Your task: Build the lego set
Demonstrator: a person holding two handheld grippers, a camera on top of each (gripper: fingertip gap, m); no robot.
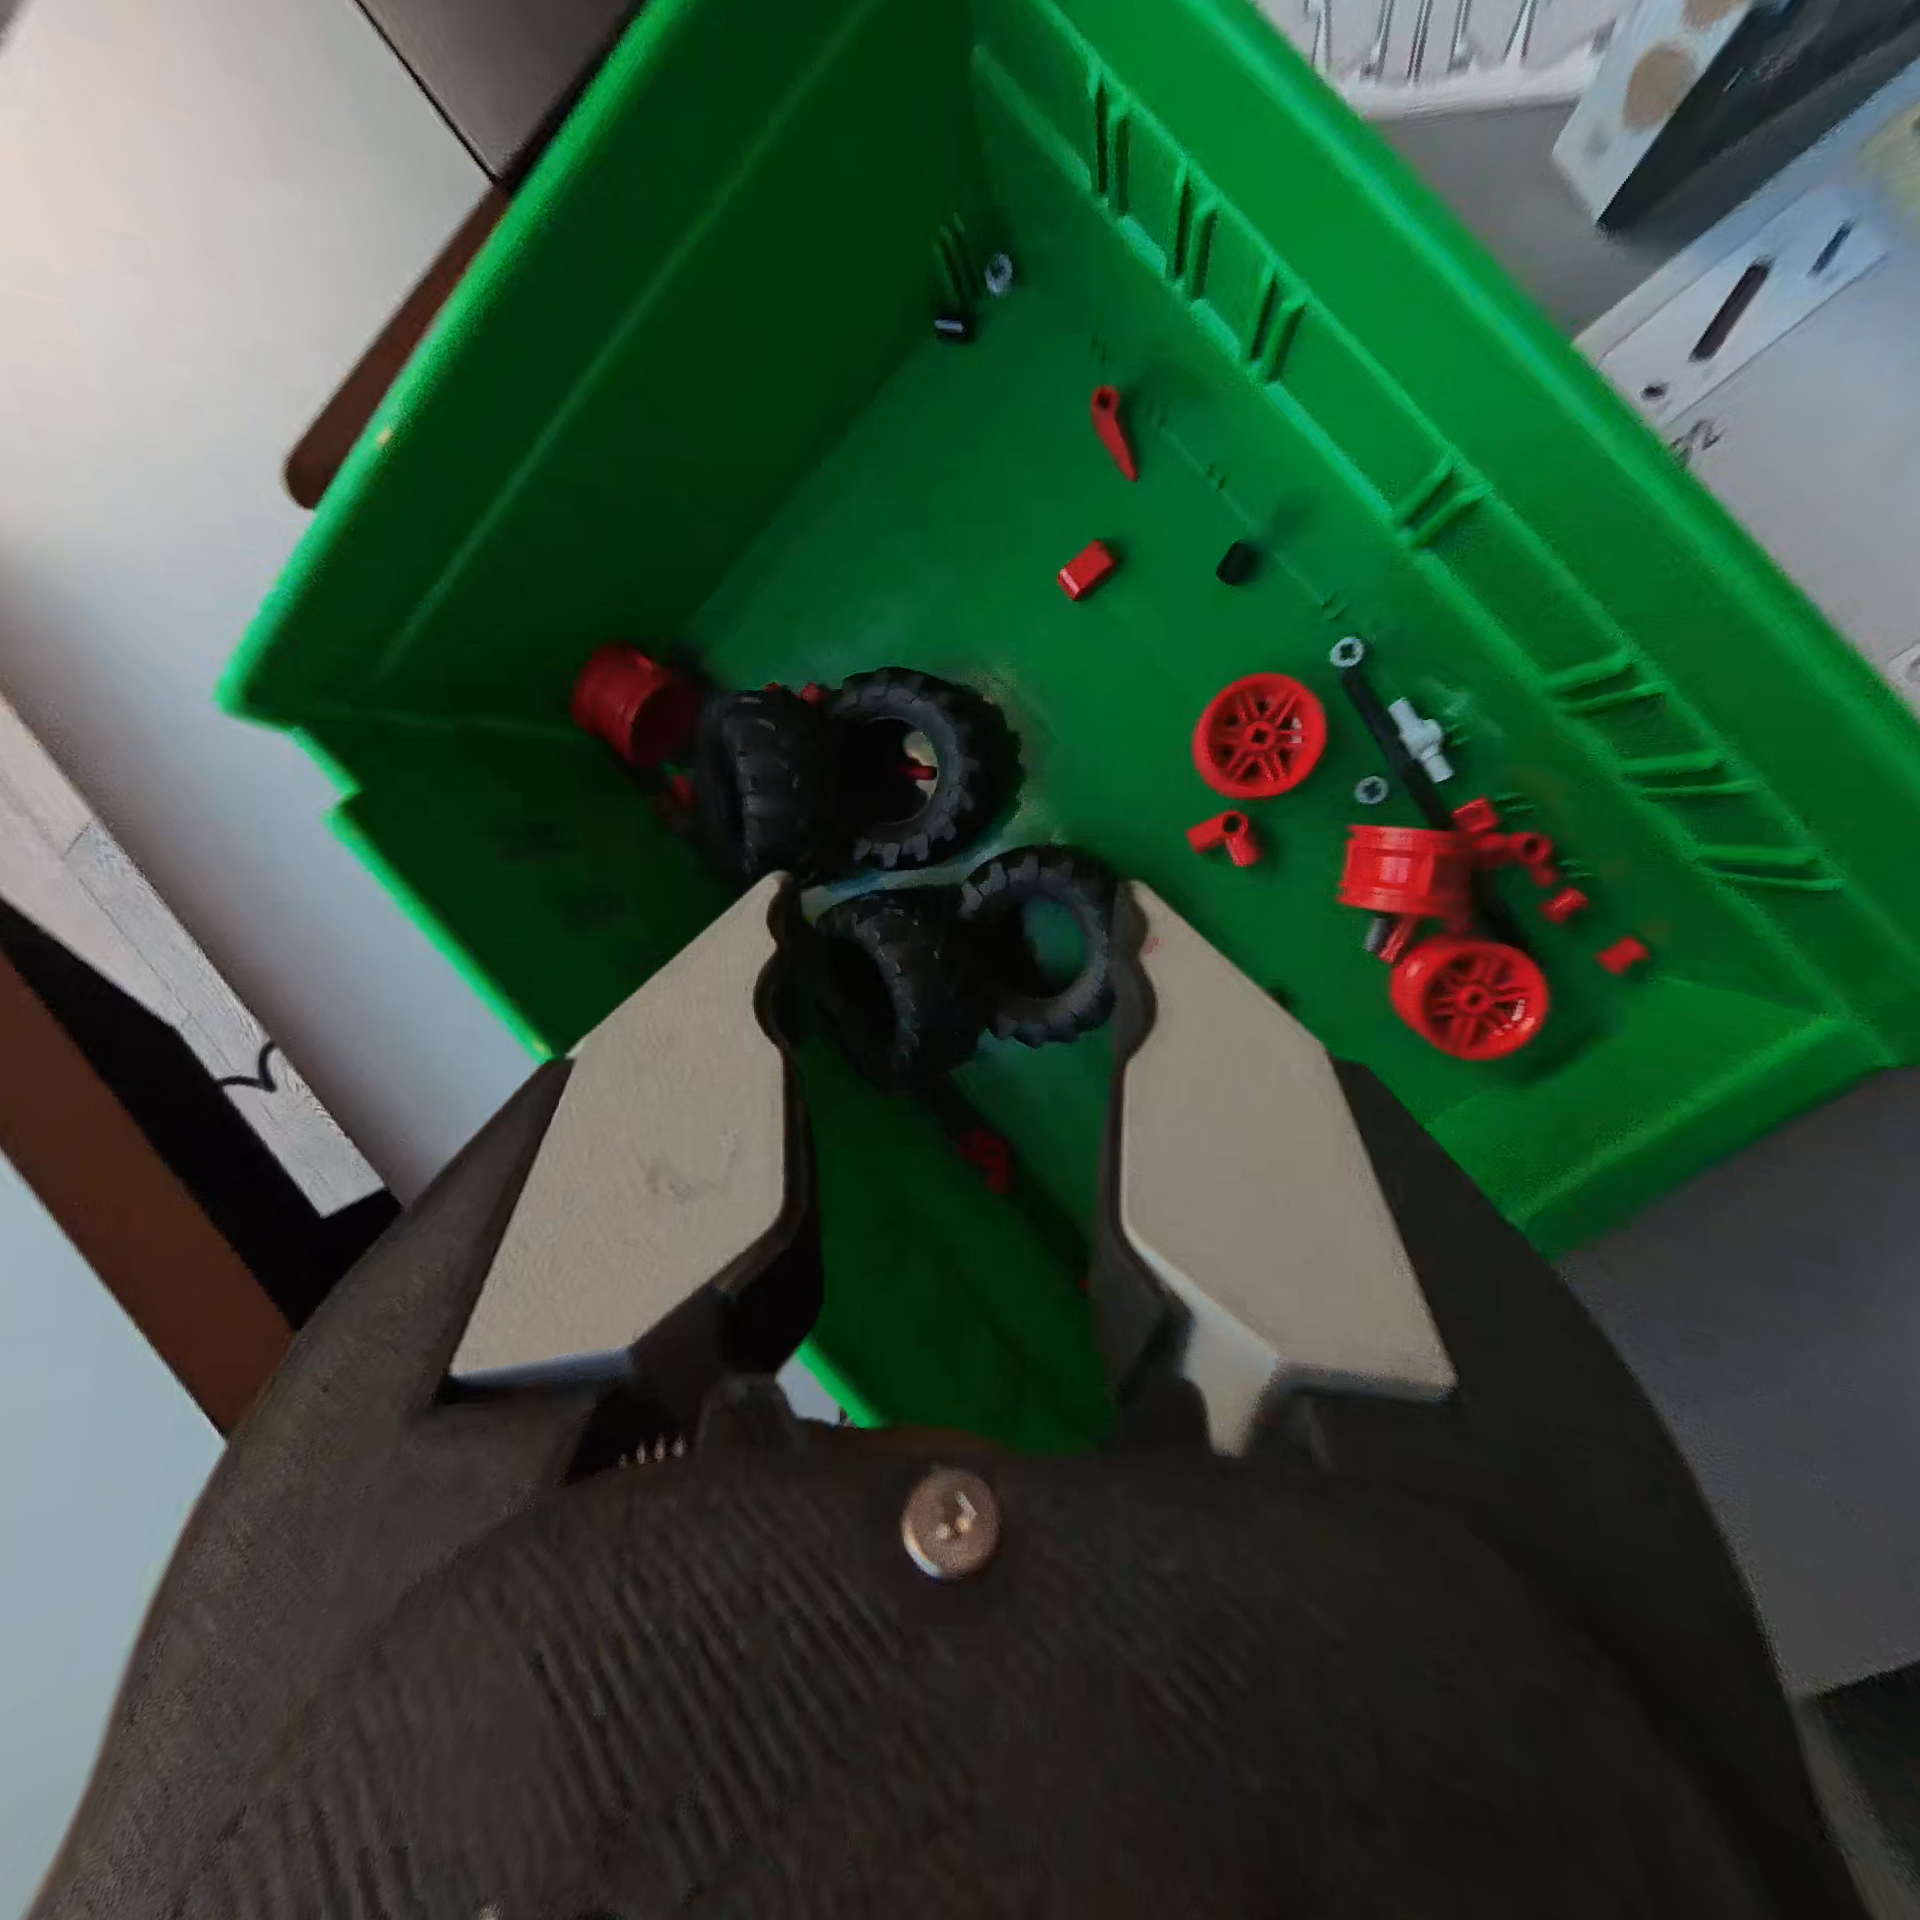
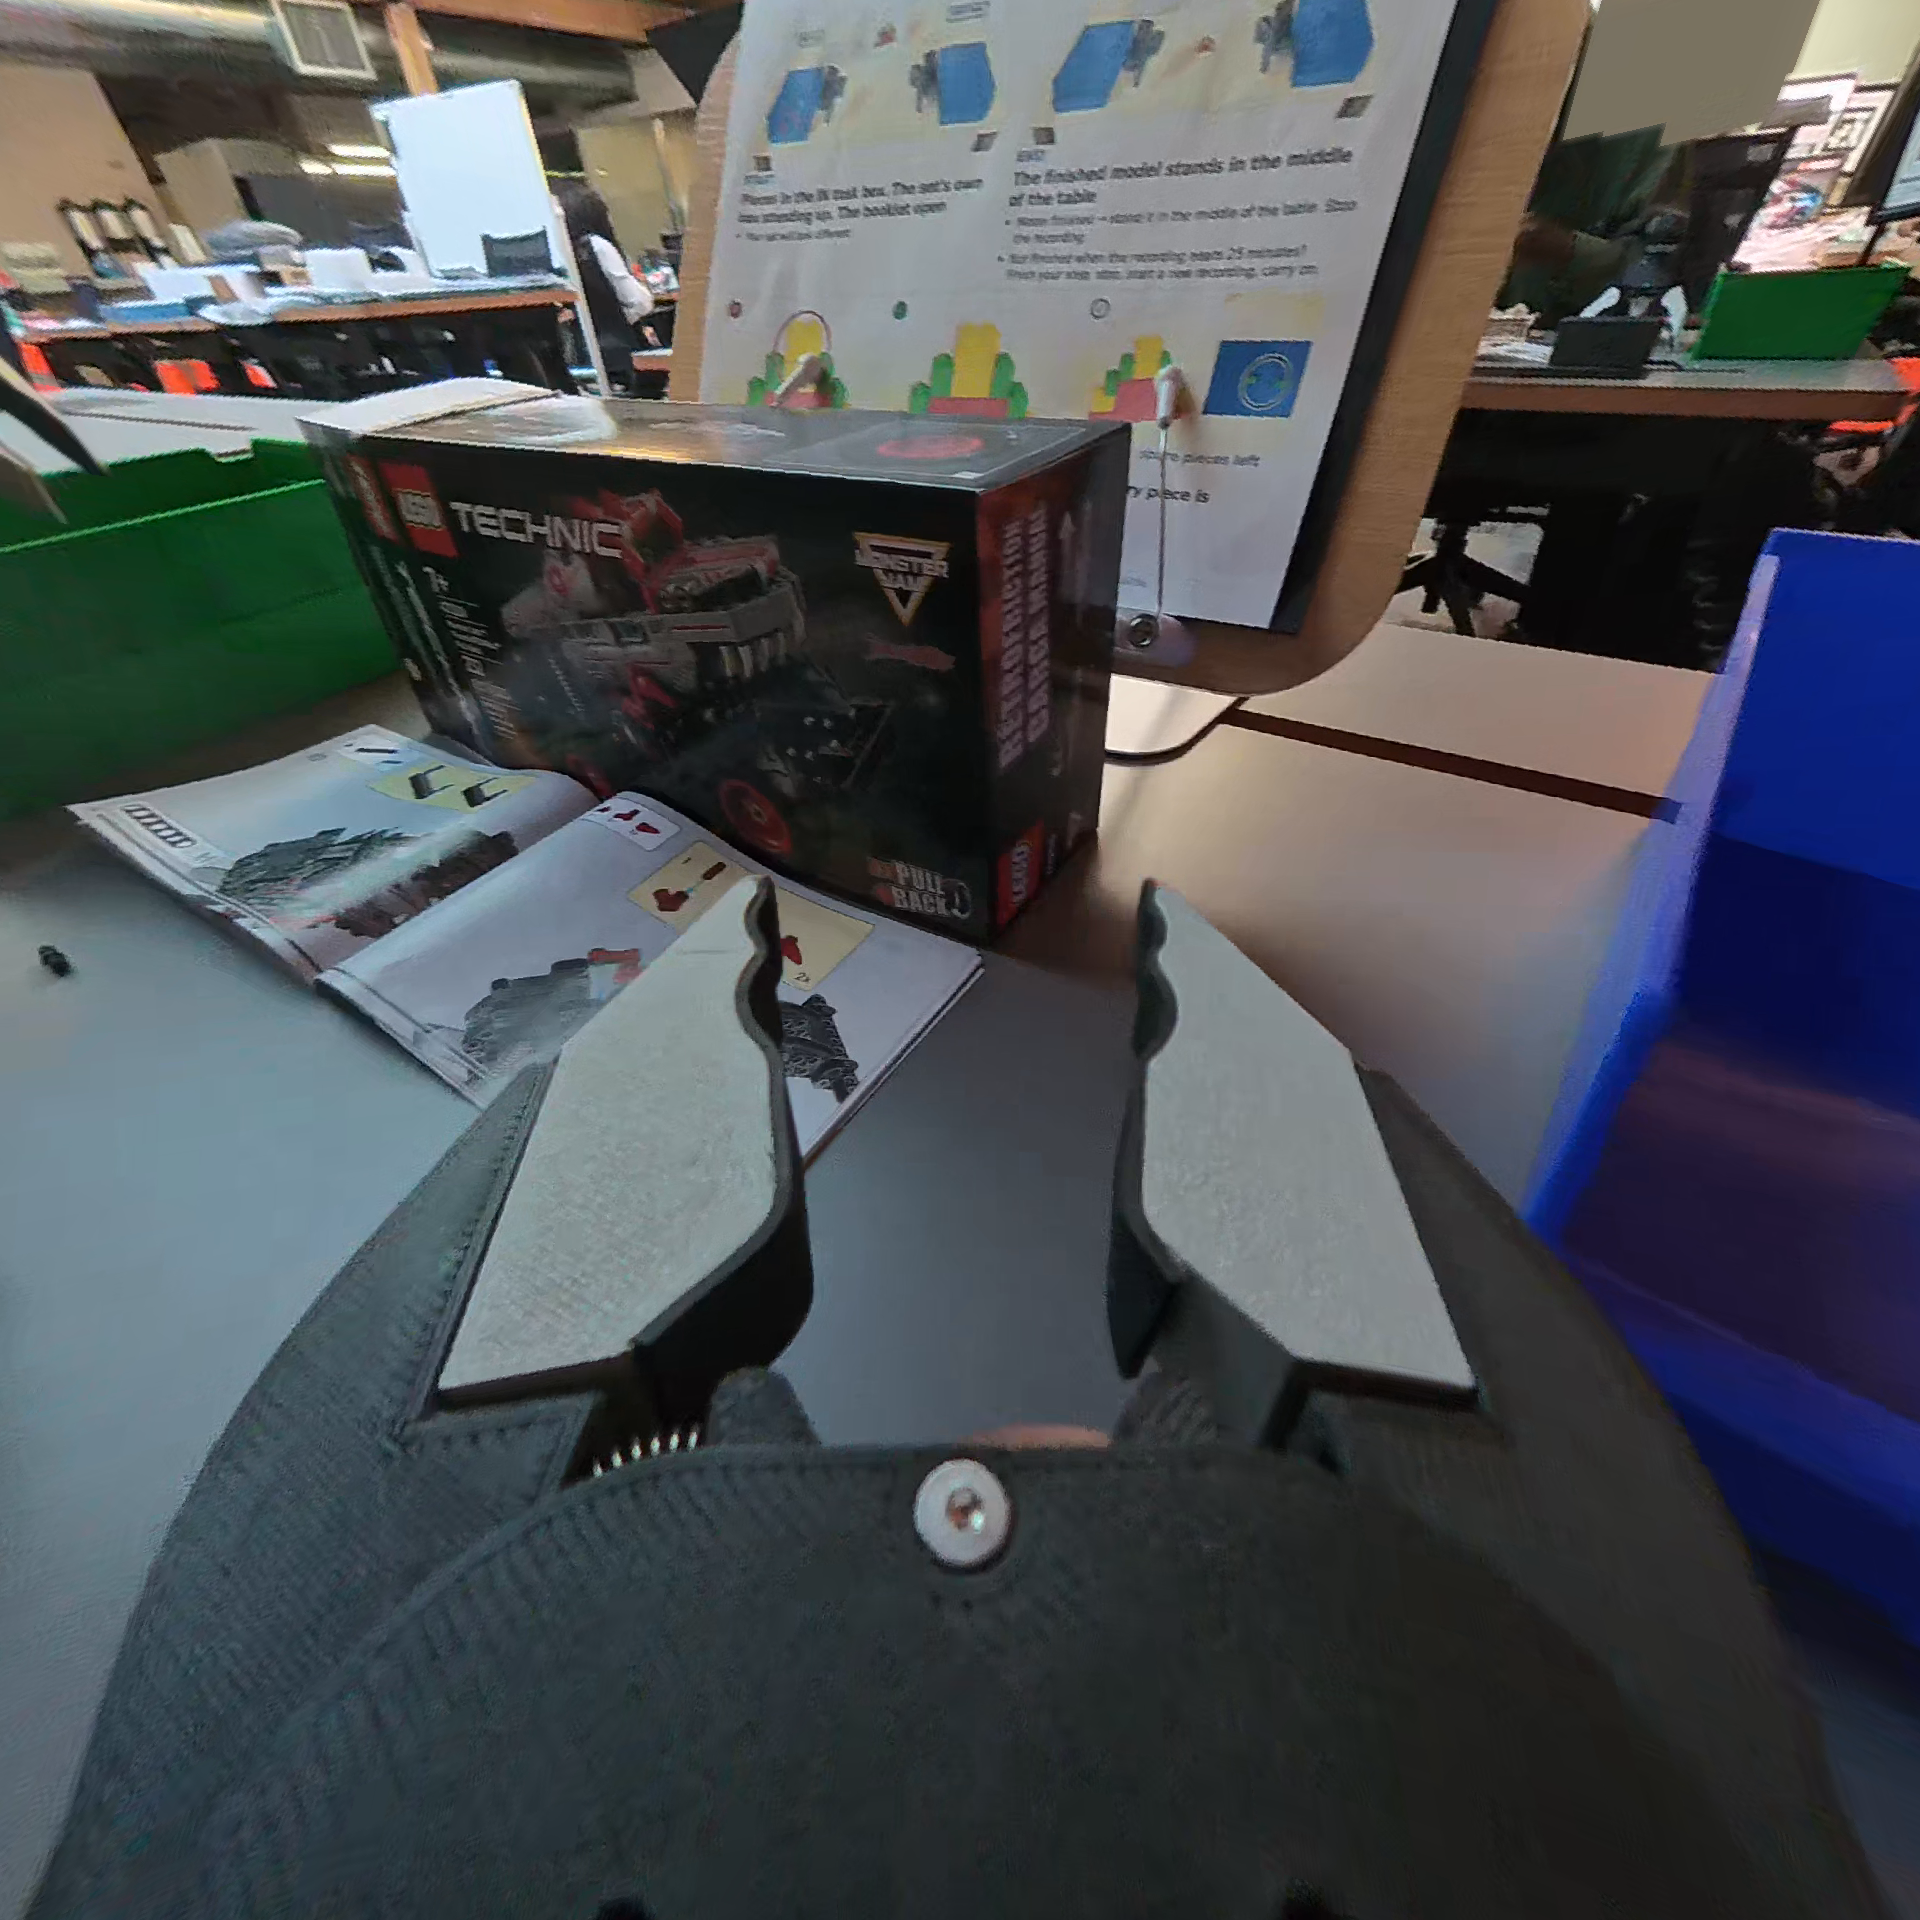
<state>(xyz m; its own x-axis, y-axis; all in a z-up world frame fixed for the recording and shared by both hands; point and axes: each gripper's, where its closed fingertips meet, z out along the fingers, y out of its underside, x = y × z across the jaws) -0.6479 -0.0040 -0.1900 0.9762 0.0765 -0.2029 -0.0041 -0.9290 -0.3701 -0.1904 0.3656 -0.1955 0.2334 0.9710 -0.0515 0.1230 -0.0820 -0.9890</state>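
In the left wrist view a green bin (image 1: 644, 395) holds loose parts: several black tyres (image 1: 914, 764), red wheel hubs (image 1: 1259, 736), small red pieces (image 1: 1087, 569) and a black axle with a grey connector (image 1: 1415, 732). My left gripper (image 1: 956, 904) is open above the bin, its fingertips either side of two black tyres (image 1: 966, 977). In the right wrist view my right gripper (image 2: 956, 914) is open and empty above the dark table (image 2: 208, 1195). Ahead of it lie the open instruction booklet (image 2: 436, 904) and the upright set box (image 2: 727, 634).
A blue bin (image 2: 1787, 935) stands at the right of the right gripper. The green bin's side (image 2: 156, 623) is at the far left. A small black pin (image 2: 54, 958) lies on the table. An instruction sheet on a wooden board (image 2: 1091, 208) stands behind the box. Some 60 centimetres of space lies between my two pairs of fingers.
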